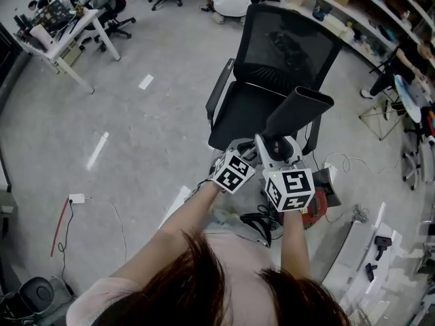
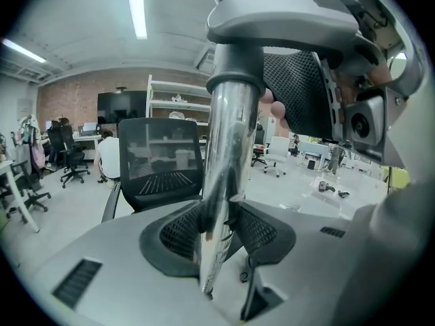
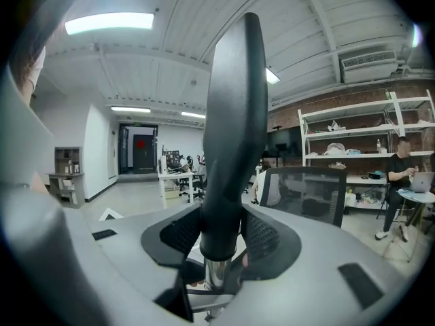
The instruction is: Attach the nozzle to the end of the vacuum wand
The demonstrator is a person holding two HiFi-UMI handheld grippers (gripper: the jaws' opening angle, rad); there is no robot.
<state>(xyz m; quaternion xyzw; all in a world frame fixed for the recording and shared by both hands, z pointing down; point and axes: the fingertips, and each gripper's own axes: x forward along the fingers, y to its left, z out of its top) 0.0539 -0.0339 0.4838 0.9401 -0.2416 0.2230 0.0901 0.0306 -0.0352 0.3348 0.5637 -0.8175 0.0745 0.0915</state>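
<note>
Nozzle (image 1: 297, 112) and vacuum wand (image 2: 228, 161) are already meeting, so the joining is looking close to finished. In the right gripper view the round collar of the dark crevice nozzle is sitting over the top of the chrome wand, with bare metal showing right under its rim. Whether it is pushed fully home is not showing from here. What is probably left is a last push or twist to seat it, then letting go and checking that it is holding.

The right gripper (image 3: 221, 233) is pinching the nozzle low down, just above the collar. Its jaws are standing only as far apart as the nozzle's neck is thick, with the dark mesh pads pressing on either side. The nozzle is rising upright from there and flaring to a flat mouth, which in the head view is pointing up towards the black office chair (image 1: 272, 73).

The left gripper (image 2: 221, 231) is clamping the wand itself. Its jaws are drawn in close on the shiny tube, pads touching it left and right. The tube is running up out of them to the underside of the right gripper, which is hanging directly above. In the head view the two grippers are sitting side by side, nearly touching, in front of the person's chest, with both arms reaching forward.
</note>
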